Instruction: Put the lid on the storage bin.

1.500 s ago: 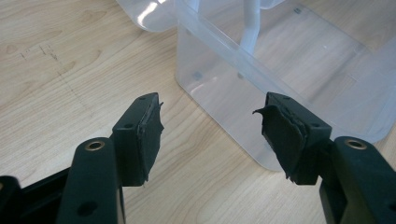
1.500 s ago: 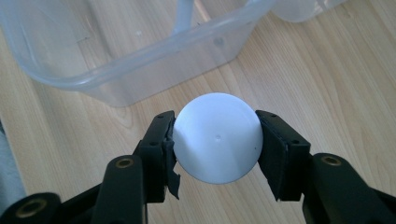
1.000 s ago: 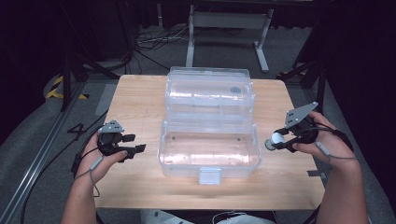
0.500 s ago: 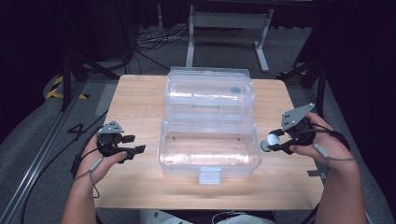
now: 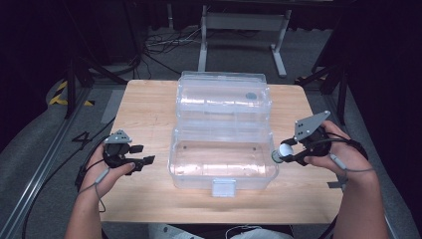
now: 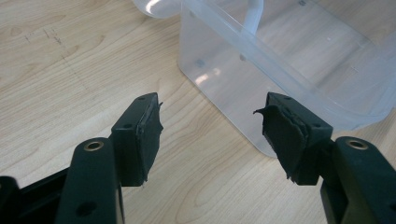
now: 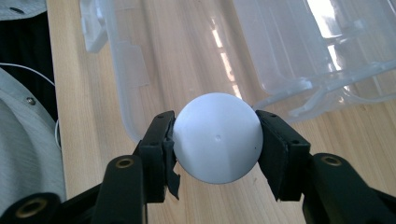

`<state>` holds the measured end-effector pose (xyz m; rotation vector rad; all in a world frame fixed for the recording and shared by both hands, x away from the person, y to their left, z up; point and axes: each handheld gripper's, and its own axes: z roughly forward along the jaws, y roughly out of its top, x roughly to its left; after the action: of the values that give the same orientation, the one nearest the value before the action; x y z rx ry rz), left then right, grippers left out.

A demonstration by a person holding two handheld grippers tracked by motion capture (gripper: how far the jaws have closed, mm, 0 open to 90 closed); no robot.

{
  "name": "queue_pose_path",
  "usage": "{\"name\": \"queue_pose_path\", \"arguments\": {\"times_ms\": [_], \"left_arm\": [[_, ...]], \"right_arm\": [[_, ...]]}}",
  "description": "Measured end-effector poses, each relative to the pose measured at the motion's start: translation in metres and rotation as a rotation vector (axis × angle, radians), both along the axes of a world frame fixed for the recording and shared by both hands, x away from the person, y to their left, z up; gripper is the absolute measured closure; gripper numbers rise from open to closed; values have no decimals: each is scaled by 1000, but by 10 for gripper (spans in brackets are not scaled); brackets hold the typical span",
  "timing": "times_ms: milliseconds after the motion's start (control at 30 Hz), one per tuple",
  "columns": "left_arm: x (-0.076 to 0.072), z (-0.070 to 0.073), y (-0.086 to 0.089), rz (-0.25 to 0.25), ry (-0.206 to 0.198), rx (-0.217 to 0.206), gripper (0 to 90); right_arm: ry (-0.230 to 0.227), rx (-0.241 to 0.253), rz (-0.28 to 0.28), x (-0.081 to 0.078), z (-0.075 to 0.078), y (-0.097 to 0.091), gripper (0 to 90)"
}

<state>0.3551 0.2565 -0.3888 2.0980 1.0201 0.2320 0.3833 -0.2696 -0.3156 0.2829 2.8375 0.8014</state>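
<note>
The right hand-held gripper (image 7: 215, 140) clamps a white ball (image 7: 215, 138) at centre frame, just beside the clear box's (image 5: 222, 167) right wall. The left hand-held gripper (image 6: 210, 126) gapes wide, holding nothing, above the desk (image 6: 60, 70).

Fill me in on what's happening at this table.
A person sits at a wooden table with a gripper in each hand. The right gripper is shut on a white ball and holds it beside the right end of an open clear plastic box, whose lid is folded back. The left gripper hangs open and empty by the box's left side.
</note>
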Motion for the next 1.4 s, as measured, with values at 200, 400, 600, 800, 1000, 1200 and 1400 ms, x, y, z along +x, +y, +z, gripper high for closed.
{"name": "queue_pose_path", "arguments": {"times_ms": [200,400,600,800,1000,1200,1400], "left_arm": [[-1,-1,1,4,0,0,377],[-3,-1,1,11,3,-3,376],[-3,-1,2,7,1,-2,376],[-3,-2,2,8,5,-4,376],[-3,-2,1,11,7,-6,375],[-3,-2,1,11,8,-7,375],[-3,-2,3,9,8,0,375]], "right_arm": [[6,4,31,1,-1,8,505],[16,2,62,1,-4,17,505],[29,-8,87,2,-8,27,505],[44,-36,107,4,-14,33,505],[68,-55,122,8,-22,39,505],[85,-75,136,12,-29,44,505],[104,-96,157,15,-37,49,505]]}}
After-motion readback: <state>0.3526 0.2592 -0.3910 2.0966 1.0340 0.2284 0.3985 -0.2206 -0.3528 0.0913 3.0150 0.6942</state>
